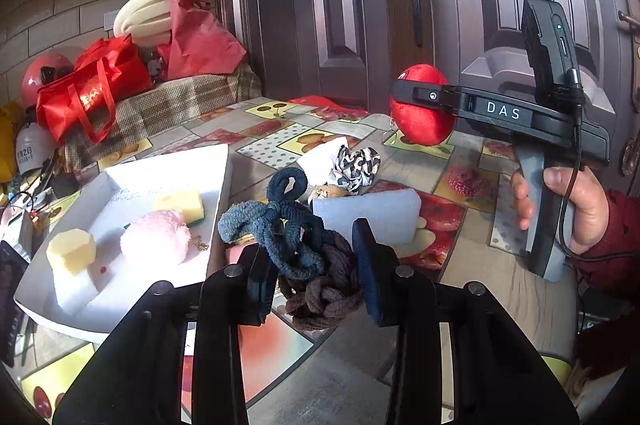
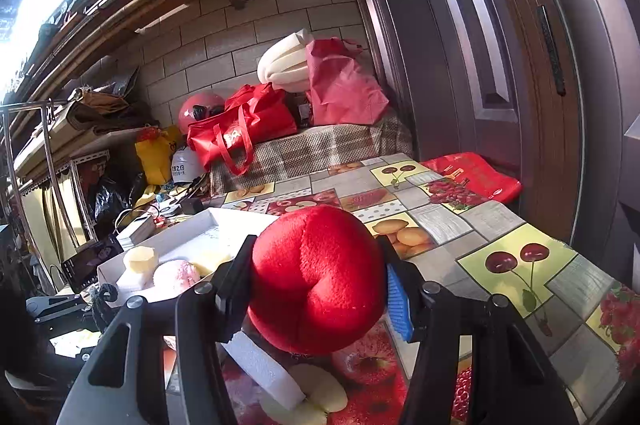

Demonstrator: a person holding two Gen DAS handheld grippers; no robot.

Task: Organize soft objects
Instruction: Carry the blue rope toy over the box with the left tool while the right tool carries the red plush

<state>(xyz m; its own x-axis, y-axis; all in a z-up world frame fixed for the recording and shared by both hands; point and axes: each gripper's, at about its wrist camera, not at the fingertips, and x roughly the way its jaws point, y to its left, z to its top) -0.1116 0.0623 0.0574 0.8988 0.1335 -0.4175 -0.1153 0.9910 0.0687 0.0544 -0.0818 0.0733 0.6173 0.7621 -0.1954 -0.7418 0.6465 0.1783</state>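
Observation:
My left gripper (image 1: 316, 265) is shut on a bundle of soft cords, a blue knotted one (image 1: 280, 225) over a brown braided one (image 1: 324, 293), held just above the table. My right gripper (image 1: 420, 101) is shut on a red plush ball (image 1: 424, 121), and a hand (image 1: 580, 209) holds its handle. In the right wrist view the red plush ball (image 2: 316, 277) fills the space between the pads of the right gripper (image 2: 318, 281) and hangs above the table. A white tray (image 1: 168, 161) at the left holds a yellow sponge (image 1: 180, 205), a pink fluffy ball (image 1: 156, 241) and a yellow foam piece (image 1: 72, 249).
A white foam block (image 1: 368, 213) lies on the fruit-patterned tablecloth (image 1: 440, 225) behind the cords, with a leopard-print scrunchie (image 1: 356, 165) and white cloth (image 1: 320, 157) beyond. Red bags (image 1: 88, 93) and a bench stand past the tray. A dark door (image 1: 340, 5) closes the back.

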